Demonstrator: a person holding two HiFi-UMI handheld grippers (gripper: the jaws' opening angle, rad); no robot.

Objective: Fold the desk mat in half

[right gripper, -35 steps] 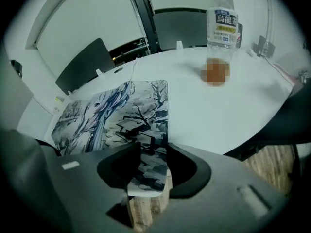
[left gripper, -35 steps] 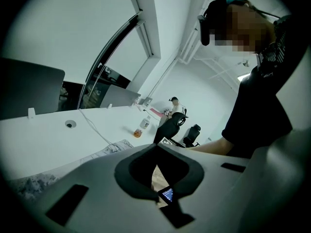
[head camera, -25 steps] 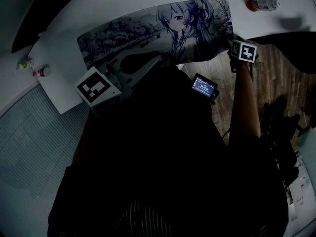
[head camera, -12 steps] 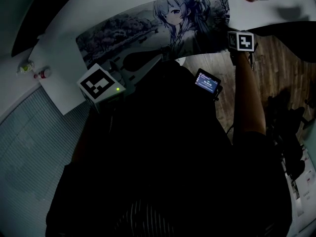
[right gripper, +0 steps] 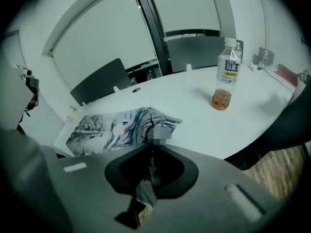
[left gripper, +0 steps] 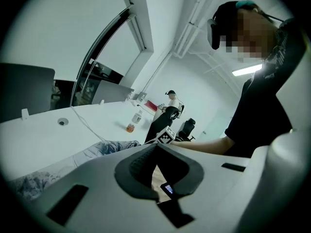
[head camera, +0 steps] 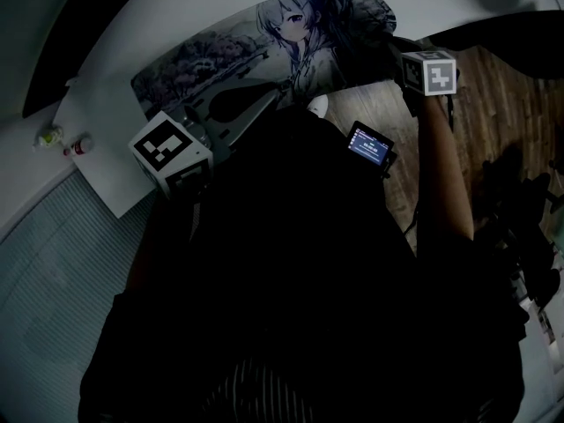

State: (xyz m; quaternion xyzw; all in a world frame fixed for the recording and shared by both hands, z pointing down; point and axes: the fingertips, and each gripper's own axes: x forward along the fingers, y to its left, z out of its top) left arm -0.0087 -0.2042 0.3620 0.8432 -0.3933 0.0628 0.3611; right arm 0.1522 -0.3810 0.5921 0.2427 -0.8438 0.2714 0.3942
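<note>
The desk mat [head camera: 264, 47], printed with an anime figure, lies along the white table's near edge. My right gripper [head camera: 397, 44] is at the mat's right end. Its jaws have just been closing and now pinch the mat's corner [right gripper: 148, 178], which hangs between them, lifted off the table. The raised end [right gripper: 155, 123] folds up in the right gripper view, just beyond the right gripper [right gripper: 151, 152]. My left gripper [head camera: 278, 97] hovers over the mat's near edge around its middle. In the left gripper view the left gripper [left gripper: 156, 145] has its jaws together and nothing in them.
A bottle [right gripper: 226, 74] with orange liquid stands on the table right of the mat. A white cable [left gripper: 85, 123] runs across the table. Small items [head camera: 62, 137] sit at the table's left corner. A lit screen [head camera: 368, 145] hangs at my waist. A dark chair [head camera: 493, 33] stands over wood floor [head camera: 493, 113].
My right gripper has risen with the mat's right end, which now curls up off the table. The left gripper has stayed about where it was.
</note>
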